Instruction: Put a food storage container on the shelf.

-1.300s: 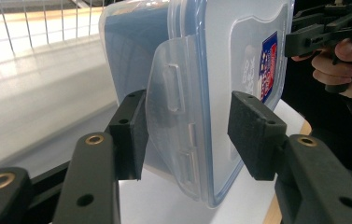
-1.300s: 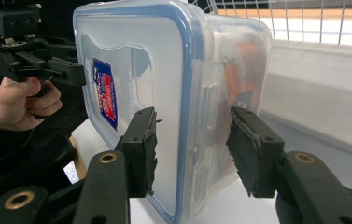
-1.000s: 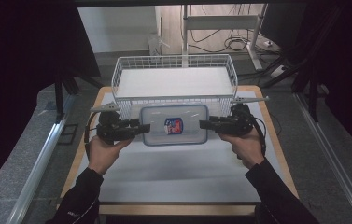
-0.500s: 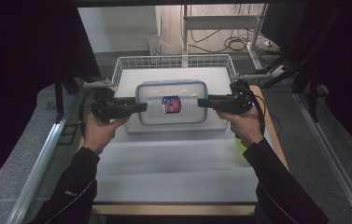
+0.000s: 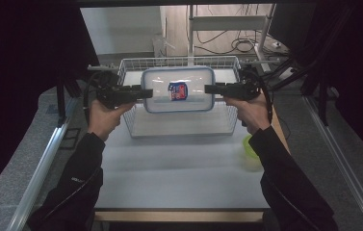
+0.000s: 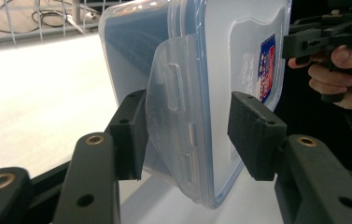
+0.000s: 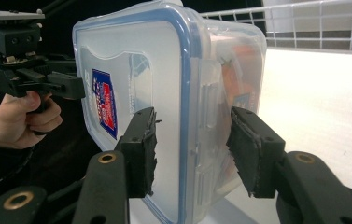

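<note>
left gripper (image 5: pixel 146 93): clamped on left end of clear rectangular plastic container with blue-rimmed lid (image 5: pixel 178 89) | right gripper (image 5: pixel 209 89): clamped on its right end | container: off the table, level, above white wire basket (image 5: pixel 136 126) | green bowl (image 5: pixel 249 147): near right forearm

glossy clear plastic box (image 5: pixel 178 89), white wire basket (image 5: pixel 136 126)

Pale grey-white counter (image 5: pixel 179 168) with a light wooden front edge, occupying the centre of the high view. A white wire-mesh basket (image 5: pixel 136 126) stands on its far half, in the upper middle of the frame. A small yellow-green round bowl (image 5: pixel 249 147) rests at the counter's right edge, partly hidden behind a dark sleeve.
</note>
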Motion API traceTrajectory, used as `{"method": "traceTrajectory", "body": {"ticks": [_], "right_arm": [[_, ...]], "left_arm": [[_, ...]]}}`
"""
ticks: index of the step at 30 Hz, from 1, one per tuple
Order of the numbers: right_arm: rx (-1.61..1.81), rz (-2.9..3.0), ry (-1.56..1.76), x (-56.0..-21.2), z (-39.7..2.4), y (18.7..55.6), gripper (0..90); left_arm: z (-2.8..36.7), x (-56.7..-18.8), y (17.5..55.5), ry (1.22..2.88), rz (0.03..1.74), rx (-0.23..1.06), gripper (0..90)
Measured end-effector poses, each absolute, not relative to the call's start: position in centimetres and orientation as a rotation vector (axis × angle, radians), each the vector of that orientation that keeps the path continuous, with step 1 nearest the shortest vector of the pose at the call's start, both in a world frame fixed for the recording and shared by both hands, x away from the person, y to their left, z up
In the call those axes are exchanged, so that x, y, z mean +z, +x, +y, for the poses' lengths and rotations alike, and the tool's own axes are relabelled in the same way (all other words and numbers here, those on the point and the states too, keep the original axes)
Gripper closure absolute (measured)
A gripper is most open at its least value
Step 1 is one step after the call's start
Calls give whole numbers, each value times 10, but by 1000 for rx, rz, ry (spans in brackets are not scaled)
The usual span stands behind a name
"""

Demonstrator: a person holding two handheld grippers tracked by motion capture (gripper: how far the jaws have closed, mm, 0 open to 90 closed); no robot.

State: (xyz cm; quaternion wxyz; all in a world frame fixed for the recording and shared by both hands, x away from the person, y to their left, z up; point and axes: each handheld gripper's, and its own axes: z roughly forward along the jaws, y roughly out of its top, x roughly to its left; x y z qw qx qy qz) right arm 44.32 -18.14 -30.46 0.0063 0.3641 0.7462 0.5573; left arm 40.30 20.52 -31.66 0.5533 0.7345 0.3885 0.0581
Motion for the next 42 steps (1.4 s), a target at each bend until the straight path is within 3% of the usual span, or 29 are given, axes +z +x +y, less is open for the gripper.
{"method": "traceTrajectory", "body": {"ticks": [19,42], "right_arm": [[1729,2313,1216,-298,-176,484,519],[1766,2272,1223,-312,-177,492,509]], "left_arm": [[209,-317,446,1712,952,99,490],[208,-320,444,1733,923,174,460]]}}
